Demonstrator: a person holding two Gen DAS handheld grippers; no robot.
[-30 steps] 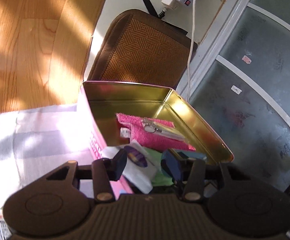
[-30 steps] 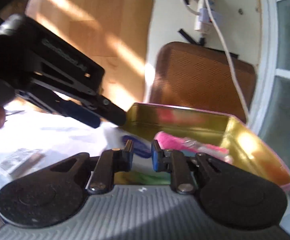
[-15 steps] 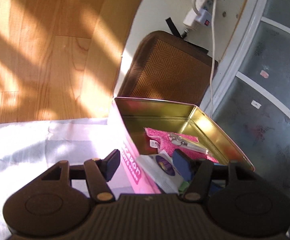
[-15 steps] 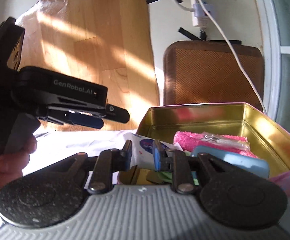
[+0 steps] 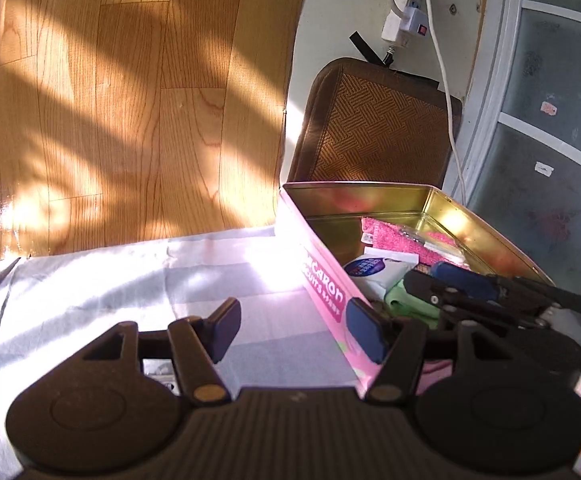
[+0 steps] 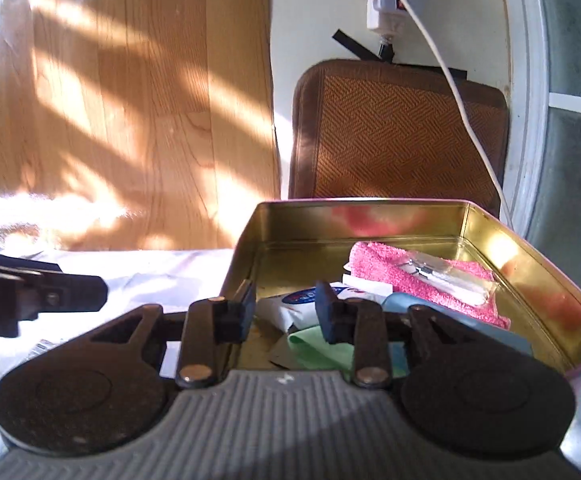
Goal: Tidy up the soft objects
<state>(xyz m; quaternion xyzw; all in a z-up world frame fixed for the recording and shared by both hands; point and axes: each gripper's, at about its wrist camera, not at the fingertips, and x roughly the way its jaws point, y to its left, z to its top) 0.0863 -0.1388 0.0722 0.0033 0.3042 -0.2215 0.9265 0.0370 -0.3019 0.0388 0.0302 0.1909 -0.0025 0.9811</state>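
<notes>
A pink tin (image 5: 322,280) with a gold inside (image 6: 370,216) stands on a white cloth. It holds a pink towel (image 6: 406,276), a white tissue pack with a blue label (image 6: 302,304), a green cloth (image 6: 318,352) and a blue item (image 6: 490,328). A clear packet (image 6: 442,276) lies on the towel. My left gripper (image 5: 290,328) is open and empty, over the cloth beside the tin's left wall. My right gripper (image 6: 284,312) is open and empty over the tin's near end, just above the tissue pack. It also shows in the left wrist view (image 5: 490,292).
The white cloth (image 5: 90,300) covers the surface left of the tin. Behind it are a brown woven cushion (image 6: 402,136), a wooden floor (image 5: 130,100), a power strip with a white cable (image 5: 406,8) and a frosted glass door (image 5: 550,120).
My right gripper has opened and let go of the tissue pack, which now lies in the tin. My left gripper has opened wider and drawn back left, out of the tin.
</notes>
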